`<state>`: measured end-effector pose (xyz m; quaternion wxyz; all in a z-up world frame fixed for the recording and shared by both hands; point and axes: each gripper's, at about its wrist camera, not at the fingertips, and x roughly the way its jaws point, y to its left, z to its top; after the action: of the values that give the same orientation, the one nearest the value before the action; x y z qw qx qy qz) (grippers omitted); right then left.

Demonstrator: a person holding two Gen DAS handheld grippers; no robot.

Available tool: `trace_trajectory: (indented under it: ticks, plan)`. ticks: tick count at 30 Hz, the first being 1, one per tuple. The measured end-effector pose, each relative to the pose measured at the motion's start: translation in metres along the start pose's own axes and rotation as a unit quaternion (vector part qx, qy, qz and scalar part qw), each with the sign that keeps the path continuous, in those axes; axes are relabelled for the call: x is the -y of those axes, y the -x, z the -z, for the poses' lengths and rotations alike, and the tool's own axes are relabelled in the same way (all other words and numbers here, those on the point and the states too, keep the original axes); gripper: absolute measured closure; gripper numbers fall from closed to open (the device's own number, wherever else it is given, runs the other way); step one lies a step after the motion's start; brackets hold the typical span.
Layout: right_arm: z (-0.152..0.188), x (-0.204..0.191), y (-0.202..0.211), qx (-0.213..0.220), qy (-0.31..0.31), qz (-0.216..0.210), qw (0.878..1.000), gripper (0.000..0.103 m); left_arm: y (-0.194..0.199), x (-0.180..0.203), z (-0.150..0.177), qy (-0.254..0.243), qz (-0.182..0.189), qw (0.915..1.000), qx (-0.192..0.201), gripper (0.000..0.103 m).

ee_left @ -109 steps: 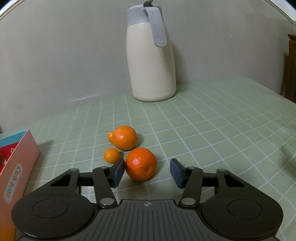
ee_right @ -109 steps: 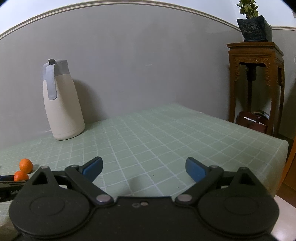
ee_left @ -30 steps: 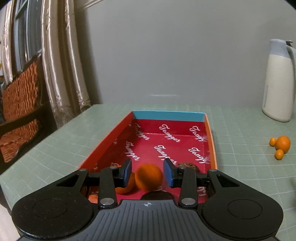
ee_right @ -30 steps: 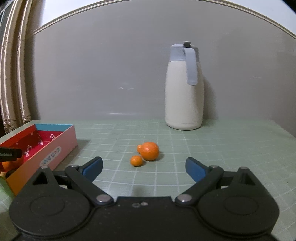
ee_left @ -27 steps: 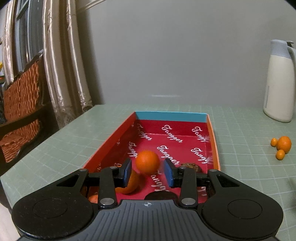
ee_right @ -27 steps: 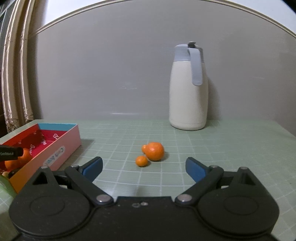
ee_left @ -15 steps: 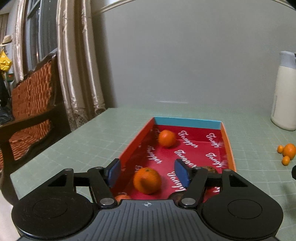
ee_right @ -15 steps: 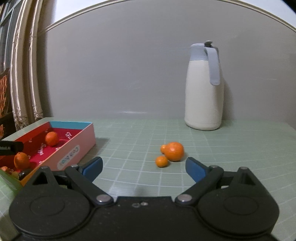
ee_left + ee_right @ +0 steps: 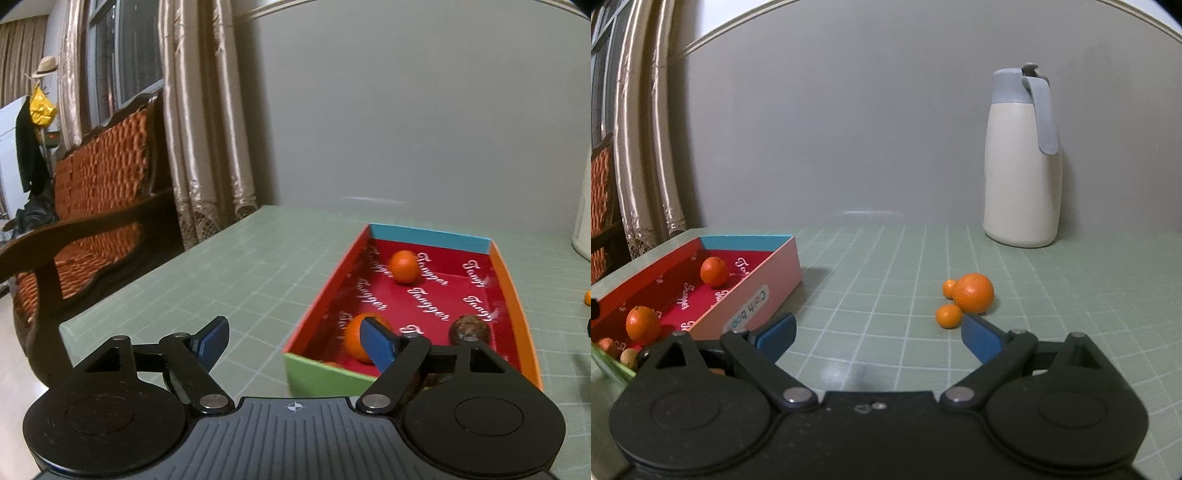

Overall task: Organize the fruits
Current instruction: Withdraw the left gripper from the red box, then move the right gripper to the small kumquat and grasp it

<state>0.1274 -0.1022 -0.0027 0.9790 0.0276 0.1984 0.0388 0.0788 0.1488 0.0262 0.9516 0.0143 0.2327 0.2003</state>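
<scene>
Jaws of left gripper (image 9: pixel 293 341) have just been opening and stand wide, empty, releasing fruit into the box (image 9: pixel 515 295). Right gripper (image 9: pixel 877 334) stands wide, empty, facing three oranges (image 9: pixel 972 292) right of the box, ready to collect.

A cream jug (image 9: pixel 1021 173) with a grey-blue lid and handle stands upright at the two o'clock side of the right wrist view, on a pale green checked tablecloth (image 9: pixel 886 258) and close to a plain grey wall (image 9: pixel 849 129). In the left wrist view, a dark wooden bench (image 9: pixel 92 206) with orange woven cushions fills the nine o'clock side. Shiny beige curtains (image 9: pixel 207 122) hang at eleven o'clock. A straw hat (image 9: pixel 45 67) and a yellow bag (image 9: pixel 40 109) hang at ten o'clock.
</scene>
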Motion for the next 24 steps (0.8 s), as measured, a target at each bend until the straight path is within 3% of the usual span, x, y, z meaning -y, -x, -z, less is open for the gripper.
trace_trajectory:
  ticks: [7,12,16,21,24]
  plan:
    - [-0.004,0.007,-0.011,-0.013,-0.02,0.008,1.0,0.007,0.002,-0.012,0.008,0.004,-0.01,0.9999,0.0,0.024]
    - [-0.007,0.013,-0.019,-0.018,-0.029,0.021,0.999,0.007,0.006,-0.022,0.012,0.006,-0.017,0.9998,0.012,0.016]
    - [-0.009,0.016,-0.026,-0.025,-0.034,0.031,0.999,0.009,0.003,-0.032,0.014,0.017,-0.027,0.9994,0.01,0.015]
    - [-0.011,0.022,-0.04,-0.037,-0.033,0.048,0.998,0.02,-0.003,-0.047,0.015,0.039,-0.046,0.9982,0.002,0.015]
    - [-0.011,0.026,-0.053,-0.057,-0.039,0.053,0.996,0.034,-0.007,-0.055,0.015,0.053,-0.052,0.9972,-0.002,0.015]
